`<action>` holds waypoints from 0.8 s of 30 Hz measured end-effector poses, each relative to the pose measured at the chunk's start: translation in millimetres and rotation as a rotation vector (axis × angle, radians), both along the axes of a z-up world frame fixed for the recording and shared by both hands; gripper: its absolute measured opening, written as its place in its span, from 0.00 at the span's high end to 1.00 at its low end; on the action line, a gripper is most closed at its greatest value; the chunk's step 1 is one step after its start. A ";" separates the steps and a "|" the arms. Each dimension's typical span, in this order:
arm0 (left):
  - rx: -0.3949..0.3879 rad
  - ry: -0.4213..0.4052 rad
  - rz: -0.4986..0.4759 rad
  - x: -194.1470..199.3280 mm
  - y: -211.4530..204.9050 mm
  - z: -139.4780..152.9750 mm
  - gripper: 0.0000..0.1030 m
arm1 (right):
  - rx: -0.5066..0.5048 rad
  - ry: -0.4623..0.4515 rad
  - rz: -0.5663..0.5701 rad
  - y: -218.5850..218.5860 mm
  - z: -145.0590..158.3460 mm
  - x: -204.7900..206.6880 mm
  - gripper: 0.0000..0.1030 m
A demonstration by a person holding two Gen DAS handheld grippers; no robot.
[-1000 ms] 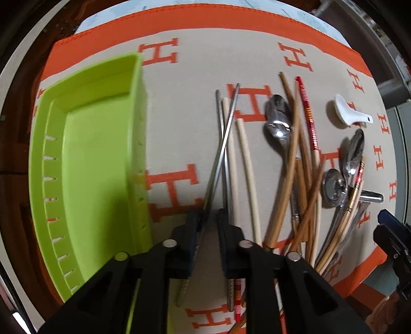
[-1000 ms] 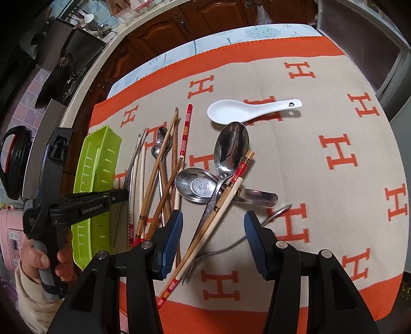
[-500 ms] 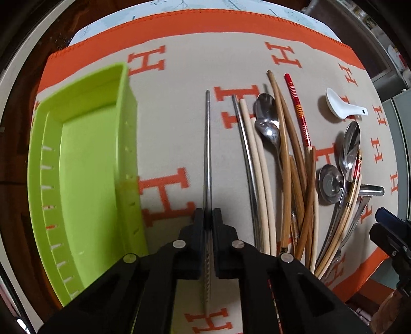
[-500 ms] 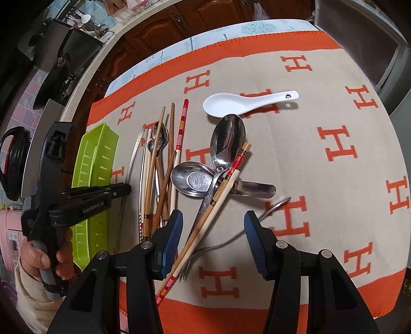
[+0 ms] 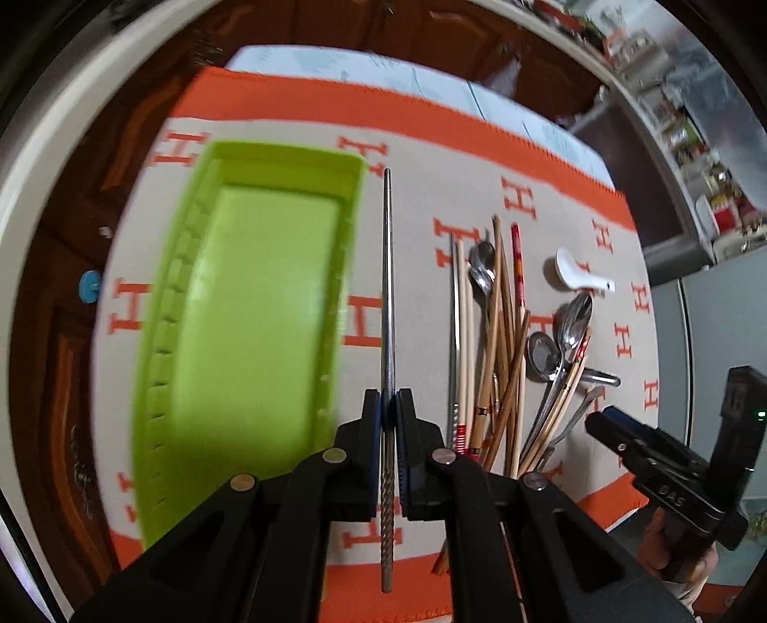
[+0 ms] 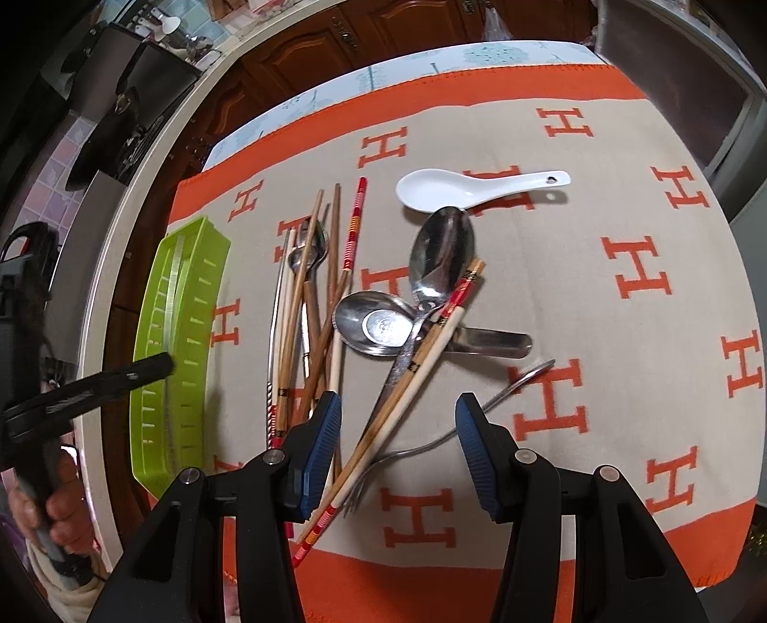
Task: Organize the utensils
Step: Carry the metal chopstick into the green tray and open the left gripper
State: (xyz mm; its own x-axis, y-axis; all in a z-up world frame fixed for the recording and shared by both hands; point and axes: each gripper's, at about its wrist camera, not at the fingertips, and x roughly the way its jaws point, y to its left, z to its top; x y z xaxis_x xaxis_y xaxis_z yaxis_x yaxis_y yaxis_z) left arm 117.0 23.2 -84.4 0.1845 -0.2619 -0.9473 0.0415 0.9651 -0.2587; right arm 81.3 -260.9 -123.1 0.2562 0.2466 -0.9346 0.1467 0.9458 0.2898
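Note:
My left gripper (image 5: 389,407) is shut on a metal chopstick (image 5: 388,287) and holds it lifted, beside the right wall of the green tray (image 5: 259,297). In the right wrist view the chopstick (image 6: 173,287) appears over the green tray (image 6: 191,335), with the left gripper (image 6: 144,371) at its near end. My right gripper (image 6: 398,431) is open and empty, above a pile of wooden chopsticks (image 6: 307,306), metal spoons (image 6: 441,254), a fork (image 6: 431,441) and a white ceramic spoon (image 6: 470,189).
The utensils lie on a beige cloth with orange H marks (image 6: 623,287) over a table. The pile also shows in the left wrist view (image 5: 503,345), right of the tray. Wooden cabinets (image 6: 383,28) stand beyond the far edge.
My left gripper closed on the metal chopstick, lifted it out of the pile and carried it left toward the green tray. My right gripper stayed open and barely moved.

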 end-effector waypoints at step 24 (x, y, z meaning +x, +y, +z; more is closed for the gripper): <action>0.266 -0.147 0.086 -16.2 55.1 -38.9 0.32 | -0.056 0.028 0.123 72.9 -6.0 -9.0 0.50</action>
